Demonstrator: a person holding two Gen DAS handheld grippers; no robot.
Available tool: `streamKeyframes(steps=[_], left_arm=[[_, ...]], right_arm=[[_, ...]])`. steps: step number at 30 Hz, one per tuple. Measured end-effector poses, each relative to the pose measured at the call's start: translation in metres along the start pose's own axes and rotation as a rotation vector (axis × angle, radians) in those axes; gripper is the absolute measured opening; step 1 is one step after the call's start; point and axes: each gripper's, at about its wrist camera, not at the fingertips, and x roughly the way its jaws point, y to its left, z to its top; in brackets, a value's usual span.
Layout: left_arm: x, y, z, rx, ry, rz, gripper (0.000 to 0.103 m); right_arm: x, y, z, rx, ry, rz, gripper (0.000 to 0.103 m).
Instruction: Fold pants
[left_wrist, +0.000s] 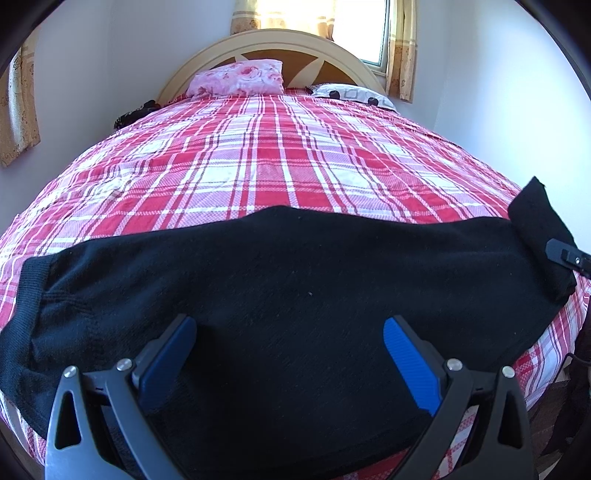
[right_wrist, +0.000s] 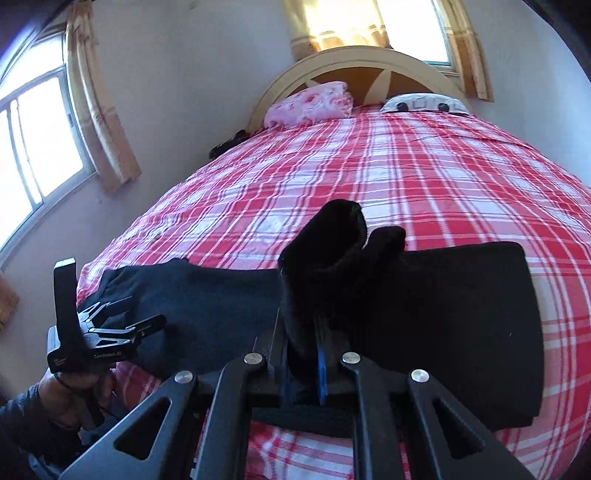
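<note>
Black pants (left_wrist: 288, 266) lie flat across the near end of the bed, waistband at the left. My left gripper (left_wrist: 290, 350) is open, its blue pads (left_wrist: 402, 354) spread just above the middle of the pants, holding nothing. My right gripper (right_wrist: 319, 354) is shut on a bunched end of the pants (right_wrist: 332, 254), lifted above the flat part of the pants (right_wrist: 461, 314). The right gripper's tip also shows at the right edge of the left wrist view (left_wrist: 569, 256), beside a raised fold of the pants (left_wrist: 535, 210). The left gripper shows in the right wrist view (right_wrist: 147, 325).
The bed (left_wrist: 258, 155) has a red and white plaid cover. A pink pillow (left_wrist: 240, 77) and a white patterned pillow (left_wrist: 351, 92) lie by the headboard (left_wrist: 295, 44). Walls stand close on both sides. A window (right_wrist: 33, 147) is on the left.
</note>
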Motion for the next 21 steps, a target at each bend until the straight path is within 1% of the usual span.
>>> streamKeyframes(steps=[9,13,21], left_arm=[[-0.001,0.001,0.000,0.000,-0.004,-0.004,0.103],[-0.001,0.000,-0.001,0.012,-0.007,0.006,0.103],[-0.002,0.000,-0.002,0.011,-0.011,0.001,0.103]], right_arm=[[0.038,0.045,-0.009,-0.108,0.066,0.005,0.012],[0.052,0.047,-0.015,-0.110,0.106,0.001,0.012],[0.067,0.050,-0.025,-0.130,0.145,-0.016,0.012]])
